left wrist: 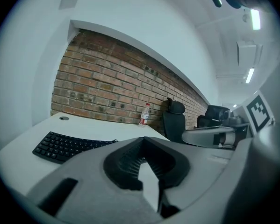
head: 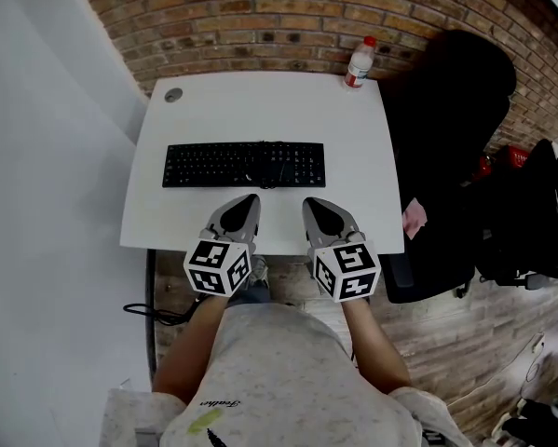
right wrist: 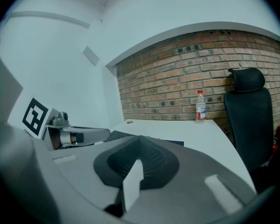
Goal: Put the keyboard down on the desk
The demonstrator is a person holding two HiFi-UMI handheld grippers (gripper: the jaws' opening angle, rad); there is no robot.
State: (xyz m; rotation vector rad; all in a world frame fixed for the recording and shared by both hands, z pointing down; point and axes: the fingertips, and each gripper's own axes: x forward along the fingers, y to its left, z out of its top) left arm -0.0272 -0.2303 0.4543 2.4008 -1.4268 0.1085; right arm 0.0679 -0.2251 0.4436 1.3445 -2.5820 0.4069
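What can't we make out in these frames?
- Keyboard legends: too small in head view.
- Keyboard's right end: left gripper view, hidden behind the left gripper.
- Most of the keyboard: right gripper view, behind the right gripper.
- Bottle label: too small in every view.
- Dark things right of the chair: head view, too dark, cut off by the edge.
- Cable on the floor: head view, end runs under the desk.
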